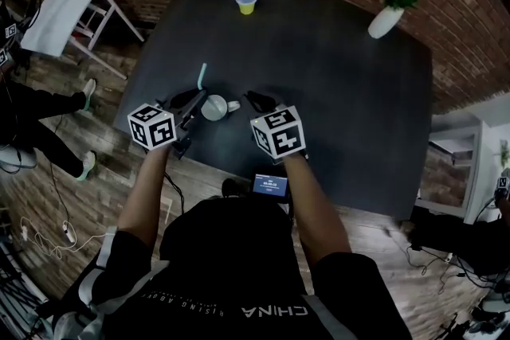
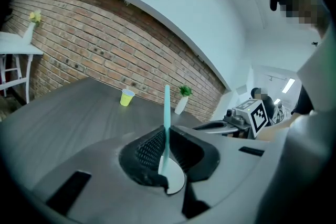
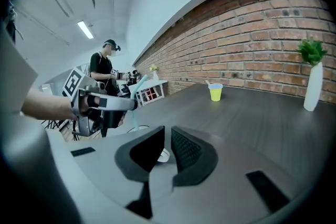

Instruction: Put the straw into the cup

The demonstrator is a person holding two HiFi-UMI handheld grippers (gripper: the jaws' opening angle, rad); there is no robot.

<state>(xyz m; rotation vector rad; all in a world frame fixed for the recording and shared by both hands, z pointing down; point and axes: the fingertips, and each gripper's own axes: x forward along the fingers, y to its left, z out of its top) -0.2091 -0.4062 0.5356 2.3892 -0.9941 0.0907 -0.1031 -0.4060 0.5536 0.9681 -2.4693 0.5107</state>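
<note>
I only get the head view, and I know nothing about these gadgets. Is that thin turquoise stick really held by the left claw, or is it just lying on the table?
Observer: Held. In the left gripper view, the left gripper has its fingers closed on the straw, which stands about upright.
Operator: Is it in the cup?
Observer: Its lower end is right at the mouth of the white cup; how deep it goes, I can't tell.
Operator: And the other claw?
Observer: In the right gripper view, the right gripper has its fingers nearly together, with a white bit of the cup in the narrow gap. It seems to be steadying the cup.
</note>
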